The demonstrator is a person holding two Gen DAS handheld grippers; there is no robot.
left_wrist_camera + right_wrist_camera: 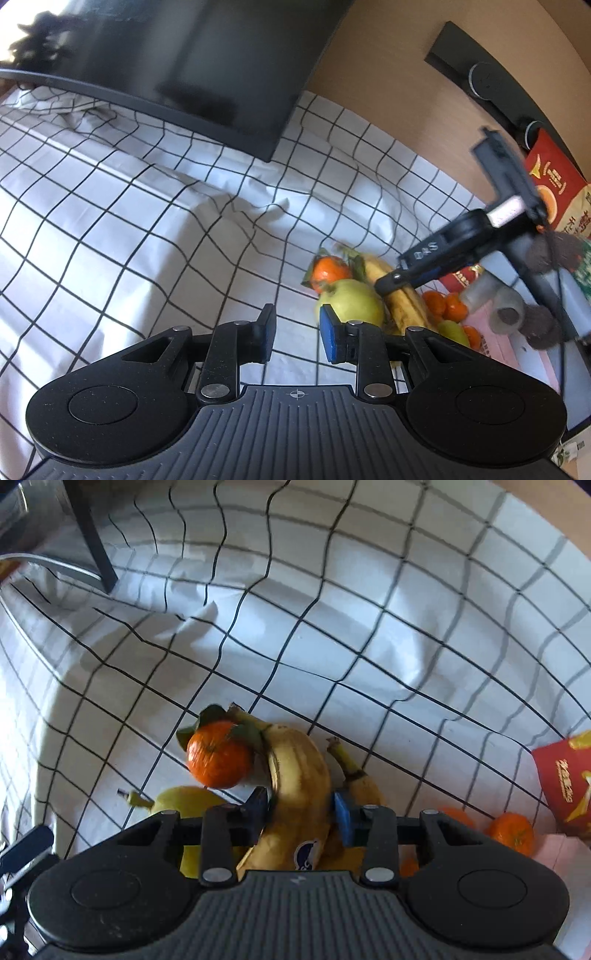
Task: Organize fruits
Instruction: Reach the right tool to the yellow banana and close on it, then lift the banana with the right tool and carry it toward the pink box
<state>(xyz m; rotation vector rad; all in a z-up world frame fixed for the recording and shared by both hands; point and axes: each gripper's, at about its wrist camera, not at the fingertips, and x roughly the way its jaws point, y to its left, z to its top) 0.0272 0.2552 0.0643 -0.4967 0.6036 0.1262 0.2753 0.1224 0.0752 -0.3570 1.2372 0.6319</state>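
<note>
A pile of fruit lies on the checked cloth. My right gripper points steeply down and is shut on a large yellow banana, one blue pad on each side. A second banana lies just to its right, and a leafy mandarin and a green pear to its left. In the left wrist view the pear, mandarin and banana sit ahead to the right, with the right gripper clamped on the banana. My left gripper is open and empty, short of the pear.
Several small mandarins lie to the right beside a red packet. A dark monitor hangs over the far side of the cloth. A red bag and a pink sheet stand at the right edge by the wall.
</note>
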